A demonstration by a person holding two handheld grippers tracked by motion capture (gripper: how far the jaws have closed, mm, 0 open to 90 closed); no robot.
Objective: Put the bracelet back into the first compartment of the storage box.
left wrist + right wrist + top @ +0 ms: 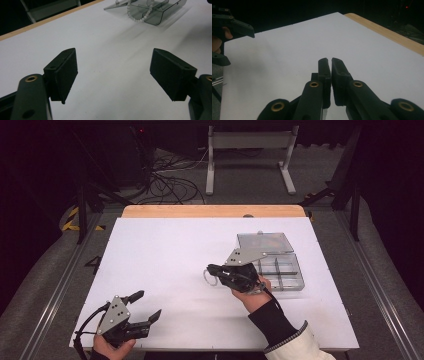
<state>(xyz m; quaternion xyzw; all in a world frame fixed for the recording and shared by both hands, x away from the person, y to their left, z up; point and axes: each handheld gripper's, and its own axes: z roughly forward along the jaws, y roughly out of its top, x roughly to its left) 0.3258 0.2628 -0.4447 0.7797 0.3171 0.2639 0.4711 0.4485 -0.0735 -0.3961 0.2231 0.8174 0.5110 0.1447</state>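
Note:
A bracelet of white beads [210, 278] hangs as a loop from my right gripper [210, 269], just above the white table left of the clear box. The right gripper's jaws are shut [329, 66], and they hide the beads in the right gripper view. In the left gripper view the bead loop [140, 18] dangles in front of the clear compartment box [162, 11]. My left gripper [146, 306] rests near the table's front left corner, open with nothing between its fingers [113, 72]. It is also in the right gripper view, at the far left [232, 43].
The clear plastic box [290, 270] has several compartments, and its lid [265, 242] lies open behind it at the right of the white table [165, 250]. A wooden strip [215, 211] edges the far side. Cables and a metal stand are on the floor beyond.

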